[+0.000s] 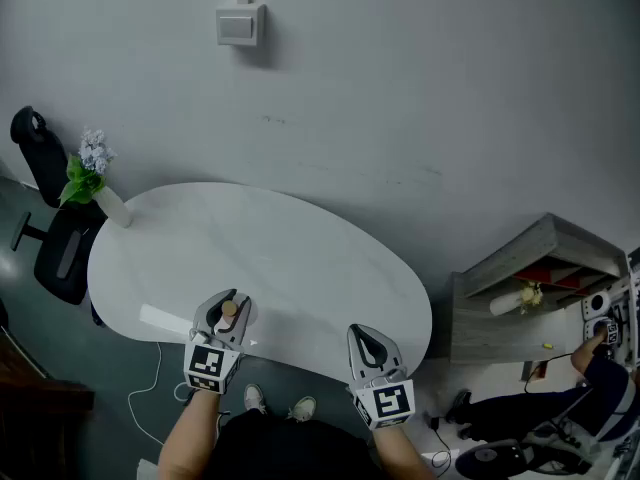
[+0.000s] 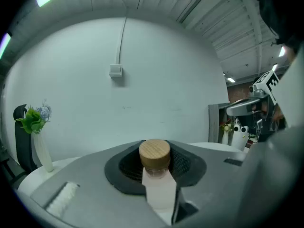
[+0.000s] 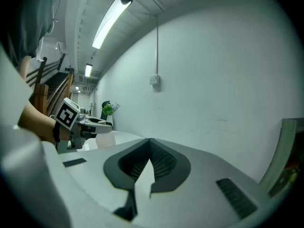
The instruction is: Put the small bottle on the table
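The small bottle (image 2: pixel 156 184) is pale and translucent with a round wooden cap. It stands upright between the jaws of my left gripper (image 2: pixel 156 148), which is shut on it. In the head view the left gripper (image 1: pixel 228 300) holds the bottle (image 1: pixel 230 310) over the near edge of the white oval table (image 1: pixel 290 258). I cannot tell whether its base touches the tabletop. My right gripper (image 1: pixel 360 333) hovers at the table's near right edge, shut with nothing in it (image 3: pixel 150 141). The right gripper view shows the left gripper (image 3: pixel 92 123) with the bottle (image 3: pixel 105 140) below it.
A white vase with green and lilac flowers (image 1: pixel 92 173) stands at the table's far left (image 2: pixel 40 151). A black office chair (image 1: pixel 50 233) sits beside it. A grey shelf unit (image 1: pixel 530 278) and a seated person (image 1: pixel 600 373) are to the right. A wall switch (image 1: pixel 240 25) hangs above.
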### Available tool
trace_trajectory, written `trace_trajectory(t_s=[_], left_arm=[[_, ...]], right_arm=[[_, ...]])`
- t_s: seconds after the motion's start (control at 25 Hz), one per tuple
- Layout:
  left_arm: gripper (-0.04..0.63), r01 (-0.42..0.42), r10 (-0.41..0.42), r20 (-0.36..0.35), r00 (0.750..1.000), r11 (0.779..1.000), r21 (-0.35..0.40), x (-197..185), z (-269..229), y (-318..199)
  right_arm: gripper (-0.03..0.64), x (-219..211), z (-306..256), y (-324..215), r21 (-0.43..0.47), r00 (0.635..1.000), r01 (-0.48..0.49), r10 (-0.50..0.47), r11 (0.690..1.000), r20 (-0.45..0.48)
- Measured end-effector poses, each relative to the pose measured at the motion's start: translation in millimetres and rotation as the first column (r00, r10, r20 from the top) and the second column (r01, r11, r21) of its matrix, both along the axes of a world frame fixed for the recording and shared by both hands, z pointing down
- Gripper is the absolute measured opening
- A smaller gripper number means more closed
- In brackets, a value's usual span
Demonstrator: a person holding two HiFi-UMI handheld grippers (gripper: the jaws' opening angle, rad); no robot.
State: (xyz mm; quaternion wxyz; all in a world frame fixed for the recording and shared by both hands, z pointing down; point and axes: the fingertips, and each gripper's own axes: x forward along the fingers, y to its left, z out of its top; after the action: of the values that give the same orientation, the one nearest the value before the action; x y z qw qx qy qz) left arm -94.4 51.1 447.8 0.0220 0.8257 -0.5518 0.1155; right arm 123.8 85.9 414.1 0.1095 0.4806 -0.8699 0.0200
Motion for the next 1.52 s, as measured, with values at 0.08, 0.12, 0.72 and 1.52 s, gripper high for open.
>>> trace_trajectory(t_s=[0.08,0.12,0.72,1.52], left_arm=[[0.106,0.005,-0.005,0.000,1.000,1.000,-0.002,1,-1,1],[0.106,0.007,-0.007,0.001,1.000,1.000,-0.003,2,-1,1],[0.106,0.041,-0.040,0.021,0.999,0.999,-0.017,16,-1,6],[0.106,-0.070,0.070,-0.018,0.997,0.998,0.007,1,-2,-32]], right_arm=[[0.006,1,5,3,0.018,0.999,0.033,-0.033,0.999,0.004],[0.006,1,6,4,0.020,0.999,0.043,-0.044,0.999,0.011],[0.006,18,46,15,-0.089,0.990,0.125,-0.118,0.988,0.075],[0.006,-18,60,7,-0.141,0.997,0.076,-0.074,0.987,0.015]])
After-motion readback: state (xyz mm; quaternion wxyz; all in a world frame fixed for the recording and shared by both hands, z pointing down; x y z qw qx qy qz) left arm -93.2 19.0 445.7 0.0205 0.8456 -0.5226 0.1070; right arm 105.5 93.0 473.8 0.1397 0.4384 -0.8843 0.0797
